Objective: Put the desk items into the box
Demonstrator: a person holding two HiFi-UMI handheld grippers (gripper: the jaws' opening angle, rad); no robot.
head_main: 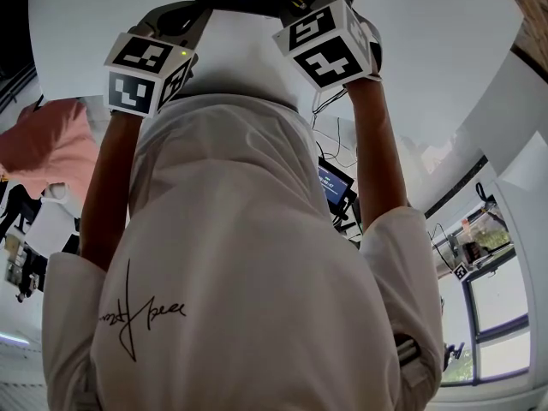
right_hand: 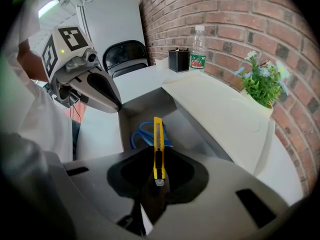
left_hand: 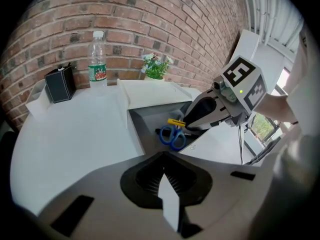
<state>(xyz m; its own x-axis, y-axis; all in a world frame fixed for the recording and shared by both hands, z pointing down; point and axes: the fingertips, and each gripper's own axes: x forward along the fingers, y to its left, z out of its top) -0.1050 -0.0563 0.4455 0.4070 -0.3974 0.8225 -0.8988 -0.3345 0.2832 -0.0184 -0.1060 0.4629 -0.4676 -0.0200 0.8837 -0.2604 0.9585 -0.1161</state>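
Note:
A grey open box (left_hand: 150,116) stands on the white desk, and blue-handled scissors (left_hand: 172,135) lie inside it. My right gripper (right_hand: 159,181) is shut on a yellow utility knife (right_hand: 158,149), held lengthwise over the box (right_hand: 145,109) and above the scissors (right_hand: 142,134). In the left gripper view the same knife (left_hand: 176,122) pokes from the right gripper (left_hand: 192,121) above the box opening. My left gripper (left_hand: 165,179) is shut on nothing and hovers near the box's front edge; its pointed jaws (right_hand: 112,104) show together. The head view shows only both marker cubes (head_main: 145,74) and a white shirt.
The box's white lid (left_hand: 150,91) stands open toward the brick wall. A water bottle (left_hand: 97,56), a black pen holder (left_hand: 60,84) and a small potted plant (left_hand: 156,66) stand along the wall. A black chair (right_hand: 125,56) sits beyond the desk's far end.

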